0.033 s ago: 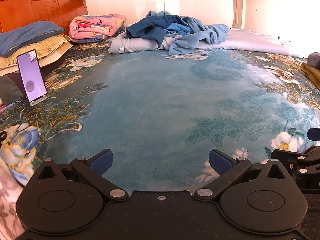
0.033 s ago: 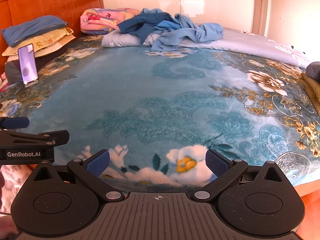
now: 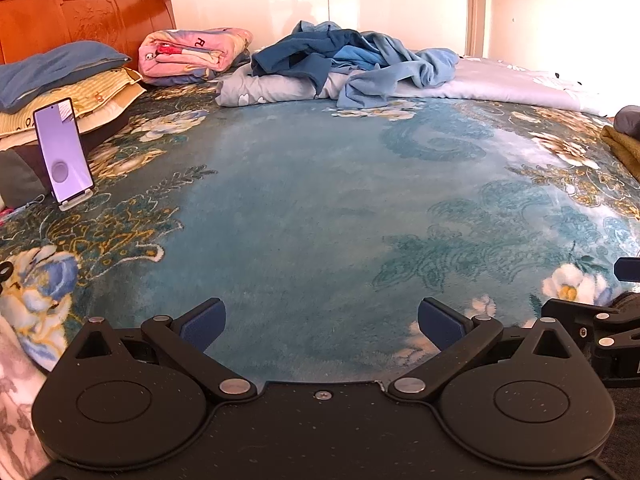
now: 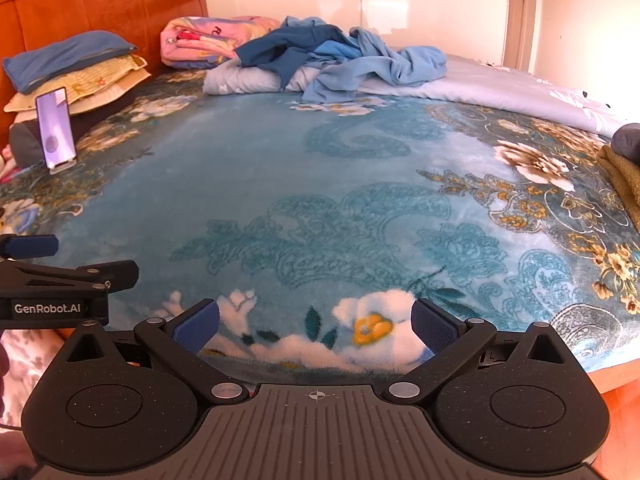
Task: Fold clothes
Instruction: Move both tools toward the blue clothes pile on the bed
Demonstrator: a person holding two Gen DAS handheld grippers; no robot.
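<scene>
A heap of crumpled blue clothes [image 3: 352, 60] lies at the far side of the bed, on a pale grey sheet [image 3: 500, 88]; the heap also shows in the right wrist view [image 4: 340, 56]. My left gripper [image 3: 322, 322] is open and empty, low over the near edge of the teal flowered blanket [image 3: 320, 200]. My right gripper [image 4: 316, 326] is open and empty, also at the near edge. Each gripper shows at the side of the other's view: the right gripper [image 3: 600, 320], the left gripper [image 4: 60, 280]. Both are far from the clothes.
A phone [image 3: 62, 152] stands propped at the left, in front of stacked pillows [image 3: 60, 80] and an orange wooden headboard [image 3: 80, 12]. A folded pink quilt [image 3: 192, 54] lies at the back left. Olive and grey fabric [image 3: 624, 140] sits at the right edge.
</scene>
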